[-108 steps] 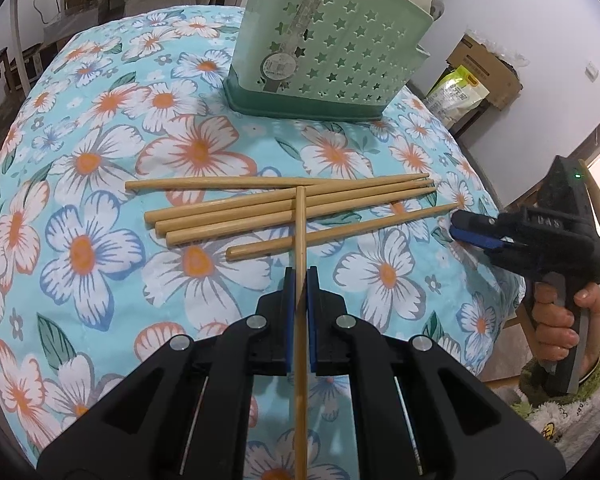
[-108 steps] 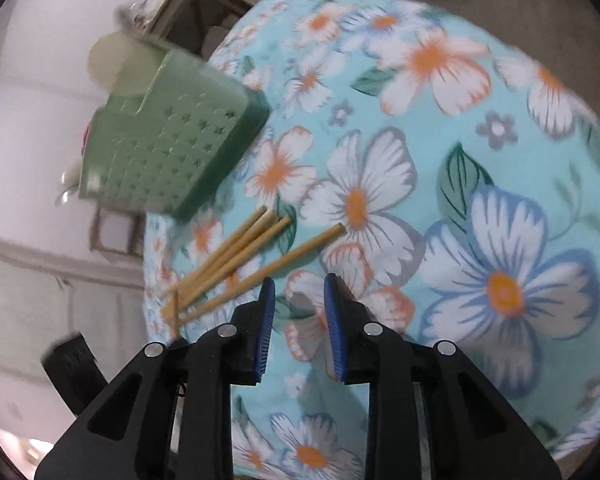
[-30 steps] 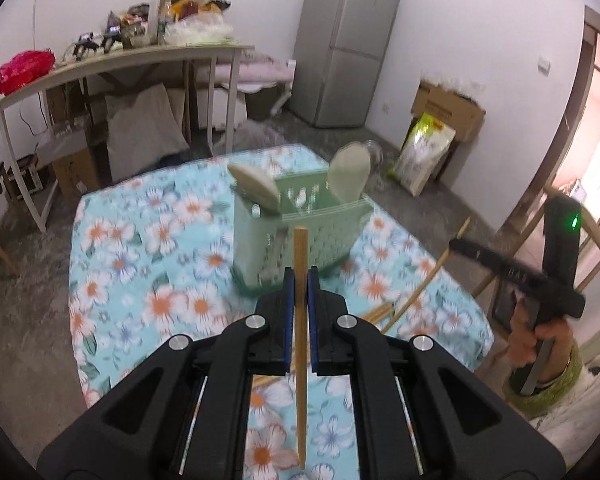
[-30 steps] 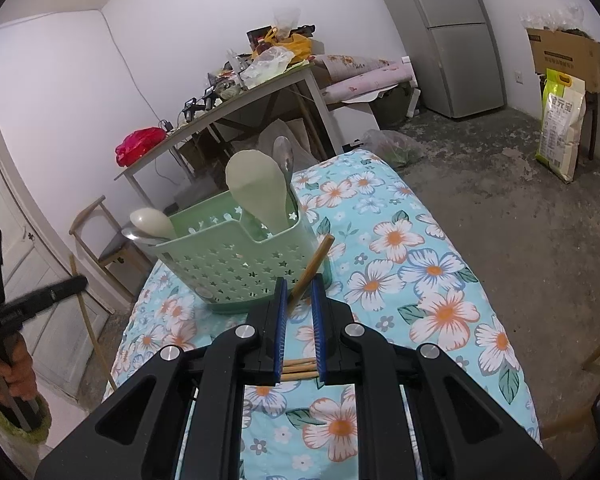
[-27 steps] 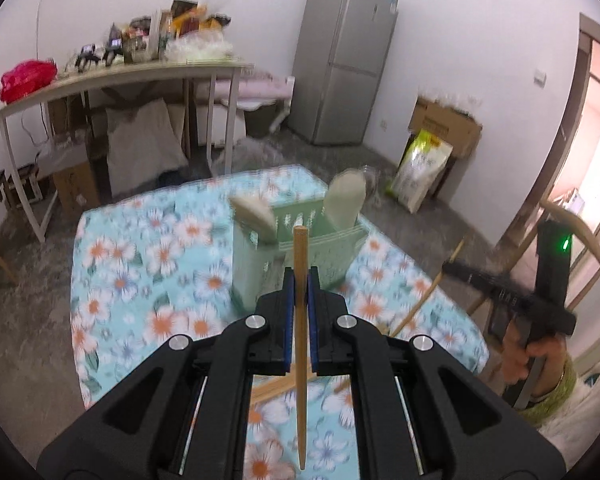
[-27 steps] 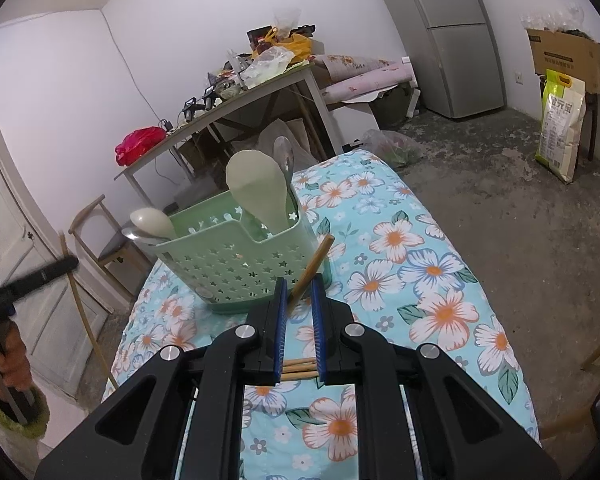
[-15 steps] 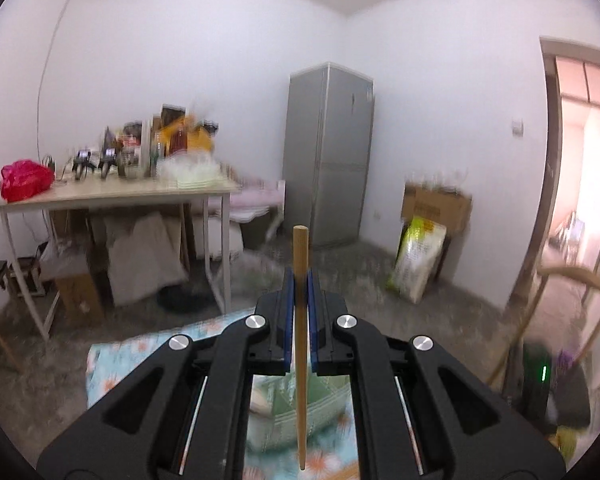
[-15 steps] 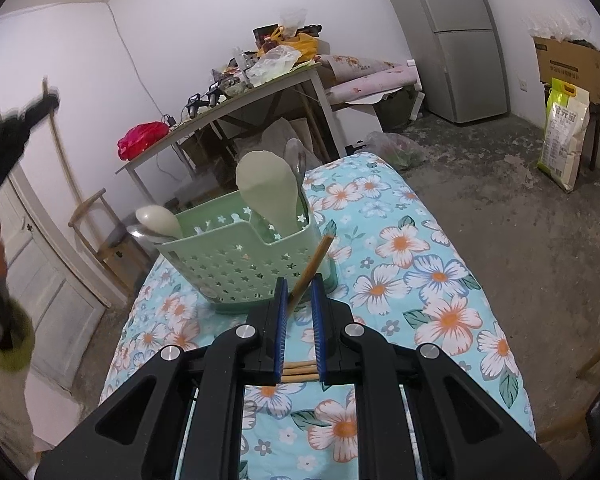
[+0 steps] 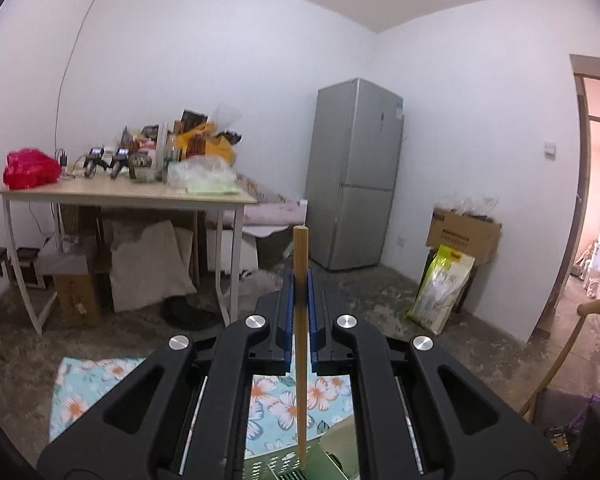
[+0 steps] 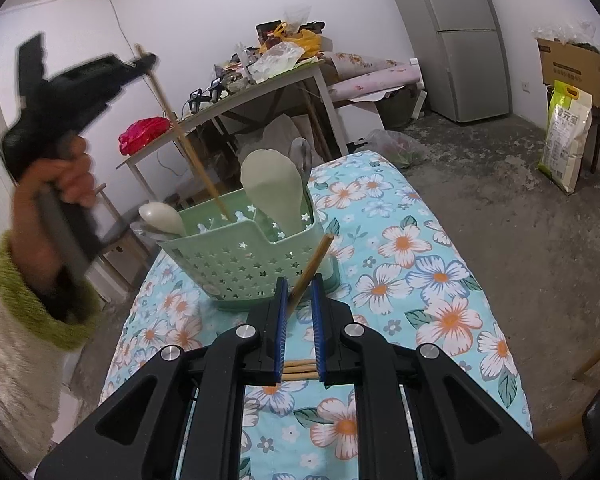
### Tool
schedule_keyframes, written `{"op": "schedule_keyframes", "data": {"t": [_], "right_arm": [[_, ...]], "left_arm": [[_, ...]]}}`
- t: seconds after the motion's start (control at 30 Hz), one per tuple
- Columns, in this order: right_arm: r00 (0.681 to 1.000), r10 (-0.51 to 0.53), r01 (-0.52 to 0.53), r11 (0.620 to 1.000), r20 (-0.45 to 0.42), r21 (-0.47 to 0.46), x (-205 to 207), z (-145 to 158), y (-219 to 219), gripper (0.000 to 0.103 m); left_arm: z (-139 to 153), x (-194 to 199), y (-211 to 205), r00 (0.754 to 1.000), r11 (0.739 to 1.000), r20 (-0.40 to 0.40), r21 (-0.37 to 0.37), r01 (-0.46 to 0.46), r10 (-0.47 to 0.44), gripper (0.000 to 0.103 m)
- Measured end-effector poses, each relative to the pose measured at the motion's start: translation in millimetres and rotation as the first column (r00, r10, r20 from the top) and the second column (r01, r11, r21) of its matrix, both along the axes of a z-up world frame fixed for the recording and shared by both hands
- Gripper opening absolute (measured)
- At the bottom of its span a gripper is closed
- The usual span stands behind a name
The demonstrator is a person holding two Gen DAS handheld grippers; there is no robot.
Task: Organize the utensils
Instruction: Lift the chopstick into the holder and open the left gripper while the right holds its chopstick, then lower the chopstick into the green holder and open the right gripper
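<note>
From the left wrist, my left tongs (image 9: 299, 312) are clamped on a plain light-wood chopstick (image 9: 300, 344) that stands upright between the blue pads, its lower tip over the green basket (image 9: 284, 467) at the bottom edge. Beyond lie the flowered tablecloth (image 9: 80, 384), a cluttered side table (image 9: 124, 196) and a grey fridge (image 9: 356, 176).

From the right wrist, my right tongs (image 10: 299, 316) pinch a second chopstick (image 10: 312, 268), tilted toward the basket's star-punched wall. Only this view shows the basket whole on the table, with pale spoons (image 10: 272, 184) standing in it, the left chopstick's tip dipping into it, my left hand (image 10: 60, 184), and three more chopsticks (image 10: 299, 370) lying on the cloth.
</note>
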State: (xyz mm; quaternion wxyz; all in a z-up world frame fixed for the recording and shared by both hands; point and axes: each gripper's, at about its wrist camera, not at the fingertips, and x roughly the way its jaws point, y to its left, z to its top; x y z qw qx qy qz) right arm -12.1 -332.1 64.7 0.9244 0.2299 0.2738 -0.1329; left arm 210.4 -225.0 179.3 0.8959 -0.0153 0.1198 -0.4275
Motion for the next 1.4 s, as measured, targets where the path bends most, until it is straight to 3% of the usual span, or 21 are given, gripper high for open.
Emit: {"op": "schedule_keyframes", "data": {"t": [0.23,0.4,0.7,1.0,1.23,1.4], "right_arm": [[1.000,0.006,-0.006,1.000,0.004,0.002,-1.1,1.2,1.4,0.012],[1.000,0.006,-0.006,1.000,0.006,0.004,-2.9,1.8,1.9,0.012],[1.000,0.011,-0.011,1.000,0.012,0.004,-4.5,3.1,2.9,0.011],[0.998,0.040,-0.041,0.999,0.047,0.014,-5.5,8.9,4.5,0.009],[0.995,0.057,-0.059,0.998,0.080,0.015,-5.1,17.1,5.3,0.008],[0.993,0.072,-0.073,0.997,0.098,0.001,-3.7,22.4,6.9,0.007]], "left_arm": [[-33.8,12.5,-17.1,0.999,0.995,-0.020,0.099,-0.032,0.035,0.005],[-45.0,14.7,-12.8,0.998,0.988,-0.062,0.154,0.007,0.002,0.006],[-41.4,11.5,20.2,0.993,0.990,-0.114,0.142,-0.019,0.036,0.024],[-34.7,-31.2,60.9,0.994,0.990,-0.104,0.137,0.028,-0.013,0.049],[-49.6,-62.7,89.0,0.992,0.984,-0.118,0.171,0.053,-0.033,0.066],[-72.5,-77.7,107.9,0.987,0.978,-0.158,0.198,0.065,-0.034,0.071]]}}
